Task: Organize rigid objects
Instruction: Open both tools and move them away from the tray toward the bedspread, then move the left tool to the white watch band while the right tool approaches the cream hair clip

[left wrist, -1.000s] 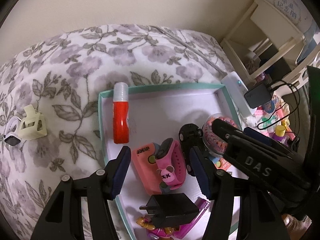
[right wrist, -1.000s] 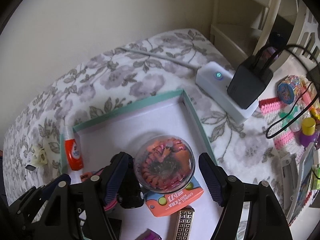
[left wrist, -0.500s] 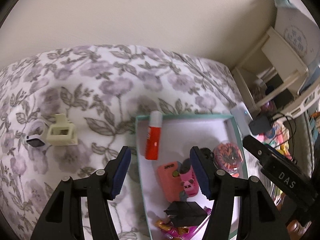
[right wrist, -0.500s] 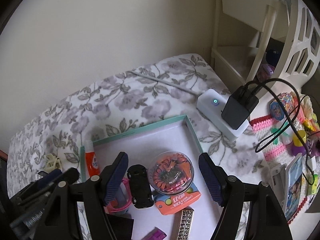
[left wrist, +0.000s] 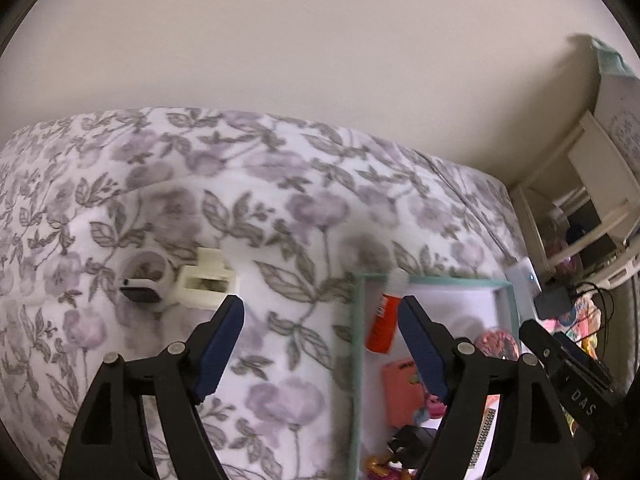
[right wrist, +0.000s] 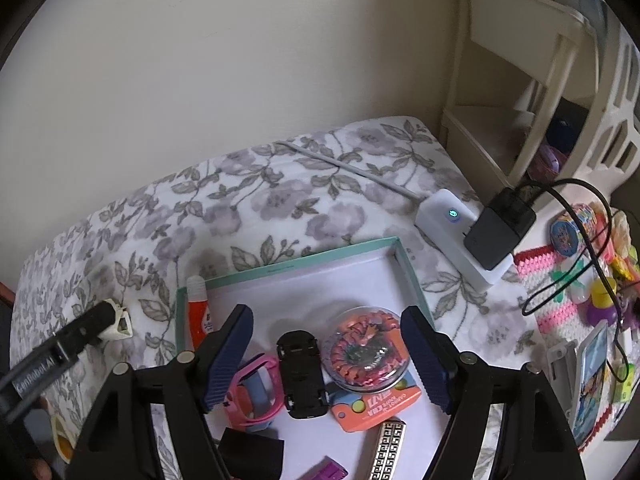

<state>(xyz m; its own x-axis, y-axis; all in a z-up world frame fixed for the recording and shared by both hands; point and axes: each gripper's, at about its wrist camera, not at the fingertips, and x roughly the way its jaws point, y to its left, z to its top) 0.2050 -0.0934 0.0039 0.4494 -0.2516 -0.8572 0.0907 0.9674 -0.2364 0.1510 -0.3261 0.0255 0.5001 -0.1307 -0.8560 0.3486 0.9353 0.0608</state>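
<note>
On the bed [left wrist: 280,184], left of the tray [left wrist: 354,360], a cream clip [left wrist: 206,282] touches a small watch [left wrist: 146,286]. The left hand-held gripper [left wrist: 318,344] hangs just short of them, empty, jaws opening. Closing on the clip could drag the watch along or press both into the soft cover. The right hand-held gripper [right wrist: 326,354] hovers empty over the tray, jaws opening above a toy car [right wrist: 302,372] and a clear dome [right wrist: 366,354]; dropping lower could knock these 2 crowded pieces.
</note>
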